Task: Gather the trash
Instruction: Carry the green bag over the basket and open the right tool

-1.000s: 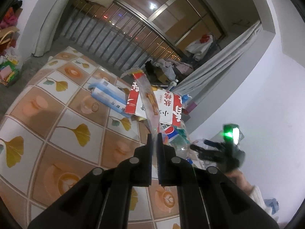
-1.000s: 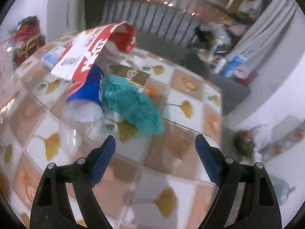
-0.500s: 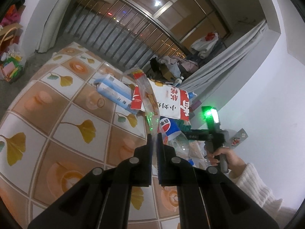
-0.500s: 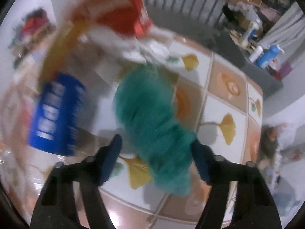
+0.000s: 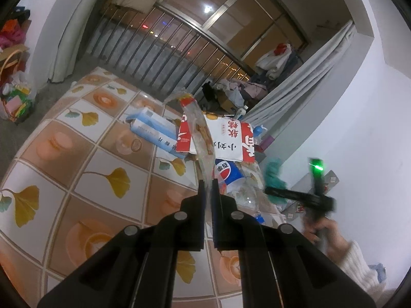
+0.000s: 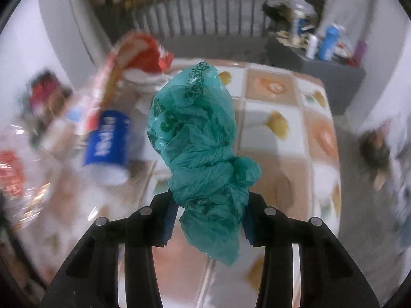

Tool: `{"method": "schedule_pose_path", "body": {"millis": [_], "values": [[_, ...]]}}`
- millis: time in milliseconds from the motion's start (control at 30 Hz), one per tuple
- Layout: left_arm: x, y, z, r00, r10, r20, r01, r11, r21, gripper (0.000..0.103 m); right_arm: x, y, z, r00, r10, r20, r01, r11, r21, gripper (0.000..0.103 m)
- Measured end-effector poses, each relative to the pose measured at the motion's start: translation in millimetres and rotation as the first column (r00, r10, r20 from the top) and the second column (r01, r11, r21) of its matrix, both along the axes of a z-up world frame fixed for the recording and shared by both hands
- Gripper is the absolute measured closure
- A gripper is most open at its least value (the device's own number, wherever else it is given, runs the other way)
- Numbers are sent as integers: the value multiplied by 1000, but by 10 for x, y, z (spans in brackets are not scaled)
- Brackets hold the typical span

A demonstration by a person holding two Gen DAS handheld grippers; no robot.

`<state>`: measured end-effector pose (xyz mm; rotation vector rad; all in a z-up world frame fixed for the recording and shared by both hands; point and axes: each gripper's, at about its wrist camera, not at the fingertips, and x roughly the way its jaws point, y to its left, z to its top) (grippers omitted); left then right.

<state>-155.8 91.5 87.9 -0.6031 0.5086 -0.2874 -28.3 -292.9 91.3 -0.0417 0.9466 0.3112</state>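
Note:
My left gripper (image 5: 208, 187) is shut on the edge of a clear plastic bag (image 5: 199, 133) that stands up over the patterned table (image 5: 77, 154). Behind it lie a Pepsi-labelled bottle (image 5: 228, 172) and a red and white package (image 5: 231, 141). My right gripper (image 6: 209, 213) has its jaws closing on a crumpled teal plastic bag (image 6: 200, 148). The pads press on the bag's lower part, and it hangs above the table. The left wrist view shows the same teal bag (image 5: 273, 177) in the right gripper (image 5: 300, 196), at the table's right edge.
A blue and white box (image 5: 151, 131) lies on the table beyond the clear bag. A person's hand (image 5: 323, 231) and white sleeve hold the right gripper. Bottles (image 6: 328, 41) stand on a dark low table at the back. Colourful clutter (image 5: 15, 100) sits on the floor at left.
The right gripper came down over the teal bag, closed around it and lifted it off the table. The left gripper kept still, holding the clear bag.

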Motion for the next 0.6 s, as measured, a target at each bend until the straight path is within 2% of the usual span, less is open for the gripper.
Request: {"method": "schedule_pose_path", "body": {"millis": [33,200,333,400,533,600], "values": [[-8,-14,7,1000,-4,6,4,1000,2,99,-223,-159,82,1000,-20,8,20,999,43,63],[-20,-106,13,999,-27,18,27,1000,9,99,-1206,-778,348,991,-120,59,113,988,109,62],[-75,-208,78,998,-47,50,45,998,38,99,-2032,-1365,353,962,-265,68,252,955,158,62],[-139,-288,138,995,-60,77,56,997,60,99,-2533,-1622,261,938,-345,41,333,927,175,62],[-301,-487,283,983,-117,139,110,992,59,99,-3224,-1932,-4,882,-470,-18,466,868,170,61],[-401,-628,330,977,-140,159,133,989,58,99,-3609,-2050,-232,838,-540,-80,545,816,194,61]]}}
